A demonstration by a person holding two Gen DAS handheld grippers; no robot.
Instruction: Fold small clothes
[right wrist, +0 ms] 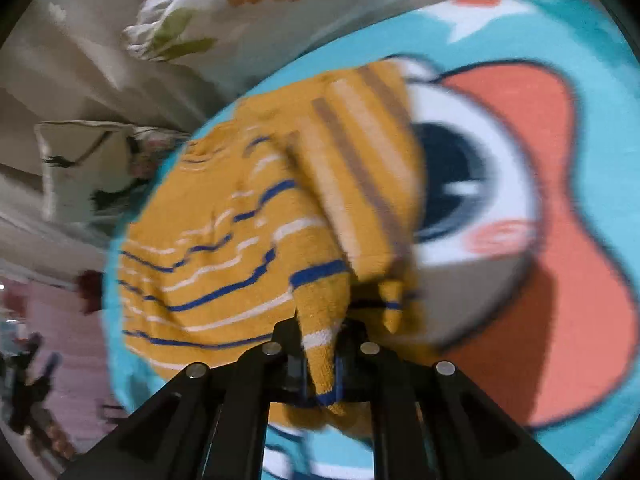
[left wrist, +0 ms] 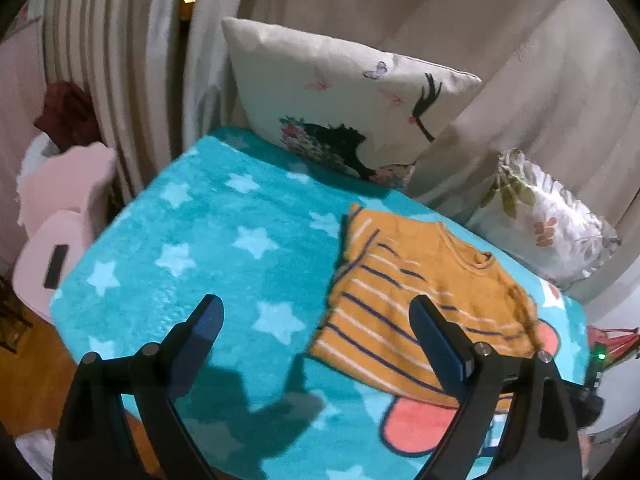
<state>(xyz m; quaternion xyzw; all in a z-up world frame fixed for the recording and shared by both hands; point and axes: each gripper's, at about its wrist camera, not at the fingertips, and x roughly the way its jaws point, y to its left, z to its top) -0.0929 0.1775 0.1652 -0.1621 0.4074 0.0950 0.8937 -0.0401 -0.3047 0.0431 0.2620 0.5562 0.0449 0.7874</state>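
A small mustard-yellow knitted top with thin blue and white stripes (left wrist: 424, 300) lies on a fluffy turquoise blanket printed with pale stars and a big cartoon face (left wrist: 192, 240), toward the blanket's right side as the left wrist camera sees it, partly over the coral-pink patches of the print. The left gripper (left wrist: 316, 320), black with dark blue pads, hangs above the blanket with its jaws spread wide and nothing between them; its right finger (left wrist: 436, 340) crosses in front of the top's lower edge, though I cannot tell whether it touches the cloth. The right gripper (right wrist: 320, 364) has its jaws pinched tight on a bunched fold of the same striped top (the picture from that side is blurred), and the cloth rises from the blanket in a ridge toward the pinch, next to the large cartoon eye (right wrist: 460, 188). Behind the blanket a cream cushion printed with a dark figure and butterflies (left wrist: 340, 96) leans against beige upholstery, and a white frilled cushion with leaf and flower print (left wrist: 544, 216) sits to its right. Off the blanket's left edge stands a pale pink piece of furniture with a dark slot (left wrist: 60, 232).
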